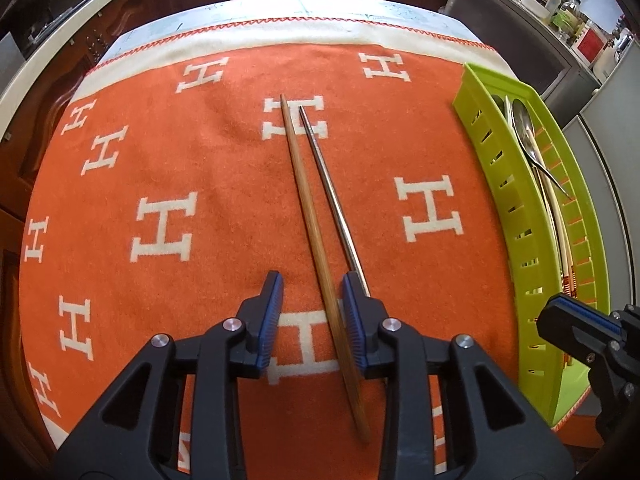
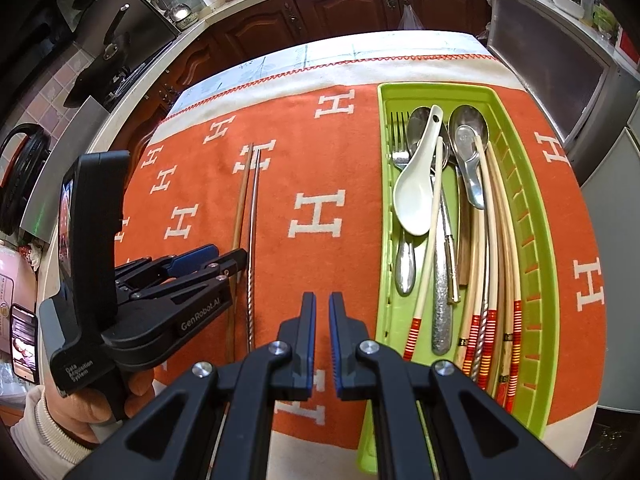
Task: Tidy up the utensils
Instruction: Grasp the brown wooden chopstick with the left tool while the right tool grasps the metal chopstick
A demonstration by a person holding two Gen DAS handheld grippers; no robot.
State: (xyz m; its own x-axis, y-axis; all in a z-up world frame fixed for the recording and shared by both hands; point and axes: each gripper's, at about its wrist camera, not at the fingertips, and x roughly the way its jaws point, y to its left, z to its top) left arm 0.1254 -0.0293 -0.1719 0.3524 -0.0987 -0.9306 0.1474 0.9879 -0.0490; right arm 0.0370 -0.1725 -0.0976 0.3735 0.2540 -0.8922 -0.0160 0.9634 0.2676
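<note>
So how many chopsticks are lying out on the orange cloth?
2: a wooden chopstick between the left hand-held gripper's open jaws, and a metal chopstick right beside it. More chopsticks lie in the green tray.

My left gripper (image 1: pixel 312 312) pointed steeply down with its jaws partly apart, while my right gripper (image 2: pixel 322 336) hovered with its jaws almost closed and empty.

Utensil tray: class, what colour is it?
The tray is lime green, with slotted walls. It shows best in the right wrist view.
</note>
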